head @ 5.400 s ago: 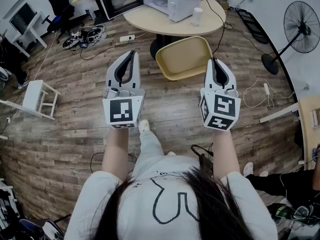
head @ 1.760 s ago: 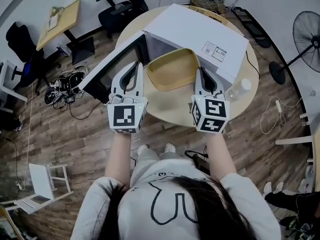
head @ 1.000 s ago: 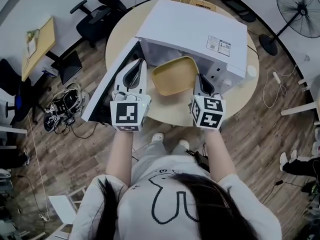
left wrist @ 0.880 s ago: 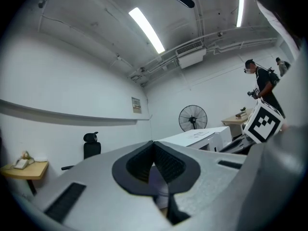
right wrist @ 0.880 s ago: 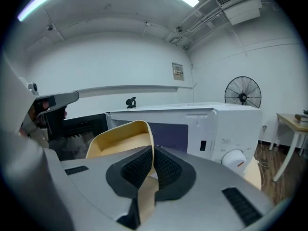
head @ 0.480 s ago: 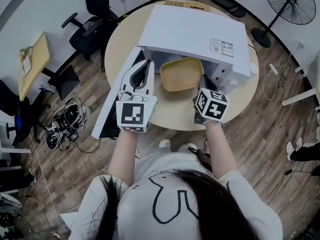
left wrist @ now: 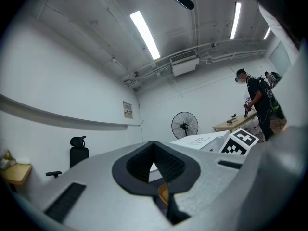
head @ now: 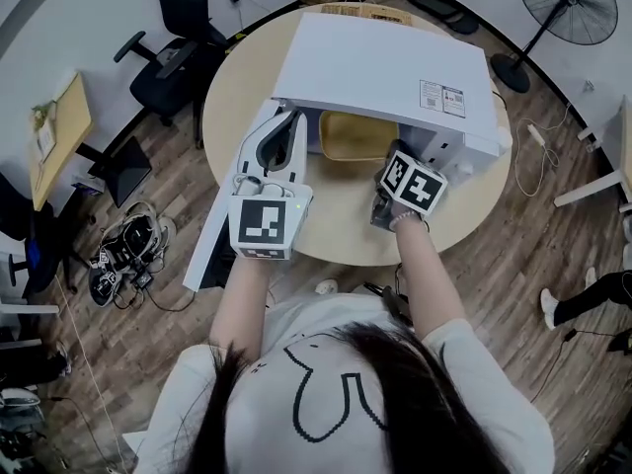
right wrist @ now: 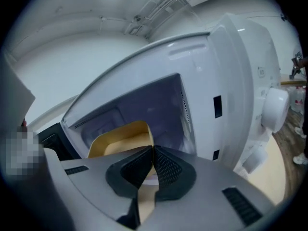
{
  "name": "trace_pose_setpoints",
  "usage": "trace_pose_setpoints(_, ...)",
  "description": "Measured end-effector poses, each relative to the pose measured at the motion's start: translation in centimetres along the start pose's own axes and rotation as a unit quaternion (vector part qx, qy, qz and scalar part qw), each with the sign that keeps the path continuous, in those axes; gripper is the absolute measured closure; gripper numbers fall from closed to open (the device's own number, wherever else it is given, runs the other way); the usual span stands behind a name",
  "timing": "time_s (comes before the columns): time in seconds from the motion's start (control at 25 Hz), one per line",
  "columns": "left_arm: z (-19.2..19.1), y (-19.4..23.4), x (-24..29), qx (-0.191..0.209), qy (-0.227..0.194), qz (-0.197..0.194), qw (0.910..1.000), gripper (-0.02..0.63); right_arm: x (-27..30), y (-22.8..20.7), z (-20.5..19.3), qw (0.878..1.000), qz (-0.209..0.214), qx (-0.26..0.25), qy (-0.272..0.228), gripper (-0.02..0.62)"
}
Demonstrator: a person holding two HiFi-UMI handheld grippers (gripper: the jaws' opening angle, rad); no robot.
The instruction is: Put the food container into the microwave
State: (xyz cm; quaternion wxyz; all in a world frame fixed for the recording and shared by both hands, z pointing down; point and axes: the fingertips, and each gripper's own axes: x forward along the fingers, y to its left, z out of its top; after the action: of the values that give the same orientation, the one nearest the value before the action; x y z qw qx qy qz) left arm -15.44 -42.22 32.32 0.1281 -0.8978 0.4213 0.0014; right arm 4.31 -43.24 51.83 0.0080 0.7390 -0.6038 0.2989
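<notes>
On your round desk (head: pixel 346 235) the white microwave (head: pixel 385 67) stands with its door open, and the yellow container (head: pixel 355 136) is partway inside the cavity. Your right gripper (right wrist: pixel 151 165) pinches the container's rim, and your left gripper (left wrist: pixel 154 160) is clamped on its other edge.

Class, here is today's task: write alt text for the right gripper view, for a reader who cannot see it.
The right tool has its jaws shut on the rim of a yellow food container and holds it in the open cavity of a white microwave. To the right of the cavity is the microwave's front panel with a round knob.
</notes>
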Motion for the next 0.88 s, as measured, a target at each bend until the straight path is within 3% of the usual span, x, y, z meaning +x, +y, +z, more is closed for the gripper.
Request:
trace_pose_setpoints(0.32,0.7,1.2,0.6,-0.042,-0.021,-0.002,0.9989,0.598,3.1,-1.3,-0.9,0.996,-0.043,0.072,0.018,0.56)
trace_pose_setpoints(0.88,1.3,1.3,0.8,-0.044,-0.026,-0.008,0.9987,0.598,6.1,-1.8,0.8,0.994,-0.089,0.063,-0.031,0.559)
